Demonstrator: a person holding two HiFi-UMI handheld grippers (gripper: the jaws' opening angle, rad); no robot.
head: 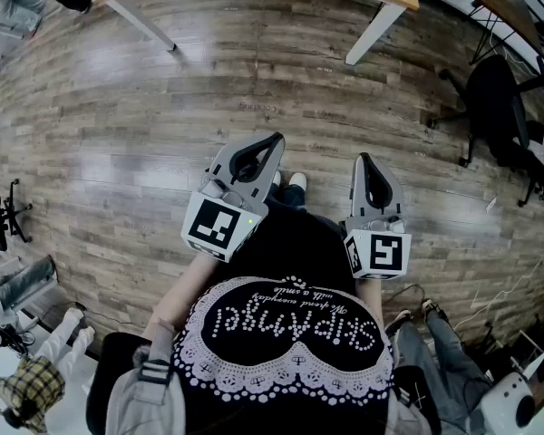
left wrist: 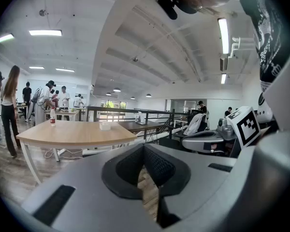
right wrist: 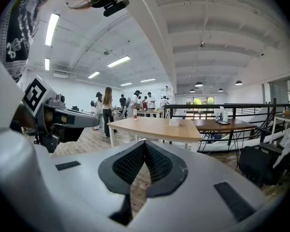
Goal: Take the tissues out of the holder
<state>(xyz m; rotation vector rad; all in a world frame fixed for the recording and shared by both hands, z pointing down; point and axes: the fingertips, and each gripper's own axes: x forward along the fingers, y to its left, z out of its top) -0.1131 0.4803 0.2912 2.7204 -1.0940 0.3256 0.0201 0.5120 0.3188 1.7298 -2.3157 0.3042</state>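
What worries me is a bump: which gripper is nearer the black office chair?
Right. The right gripper is picture-left of the chair; the left gripper is farther left.

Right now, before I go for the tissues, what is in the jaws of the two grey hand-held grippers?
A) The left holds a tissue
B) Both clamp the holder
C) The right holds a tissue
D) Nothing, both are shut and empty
D: the jaws of the grey left gripper and the grey right gripper meet at their tips in each gripper's own view, with only the brown wooden floor showing through the gap below.
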